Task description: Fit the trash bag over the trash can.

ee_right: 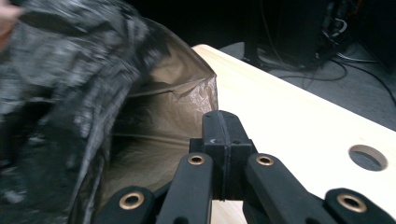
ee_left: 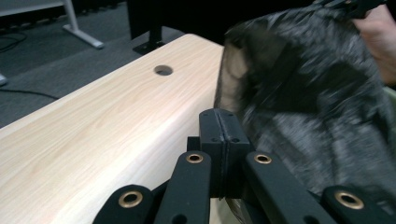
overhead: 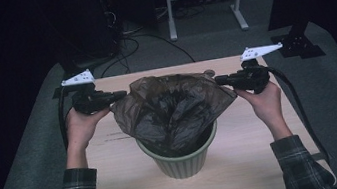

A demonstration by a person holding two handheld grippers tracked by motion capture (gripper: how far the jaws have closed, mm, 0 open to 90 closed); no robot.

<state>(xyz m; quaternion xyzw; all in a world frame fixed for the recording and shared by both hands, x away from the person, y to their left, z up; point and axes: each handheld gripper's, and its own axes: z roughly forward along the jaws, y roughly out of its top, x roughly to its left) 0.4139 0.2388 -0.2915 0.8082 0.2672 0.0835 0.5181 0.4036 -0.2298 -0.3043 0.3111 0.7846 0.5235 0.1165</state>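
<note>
Currently, your left claw (overhead: 123, 95) is clamped on the left edge of the dark plastic bag (overhead: 173, 109), with its jaws pressed flat together in the left gripper view and the film pinched at their tips. Your right claw (overhead: 218, 81) is likewise clamped on the bag's right edge; in the right gripper view its jaws meet with no gap, right at the corner of the translucent brown film.

The bag sits in the mouth of the green ribbed bin (overhead: 182, 159), its lower part tucked inside and its upper part rising above the rim. Between the two claws the film is stretched wide, well past both sides of the bin. The bag's middle sags in creased folds toward the bin's opening.

The bin stands upright on the light wooden desk (overhead: 119, 182), nearer your edge than the far edge. Both claws are held above the bin's rim, one to each side of it, roughly level with each other. Your left hand (overhead: 80, 125) and right hand (overhead: 264, 98) are clear of the bin. A round cable hole (overhead: 210, 72) lies in the desk beyond the bin, close to the right claw.
</note>
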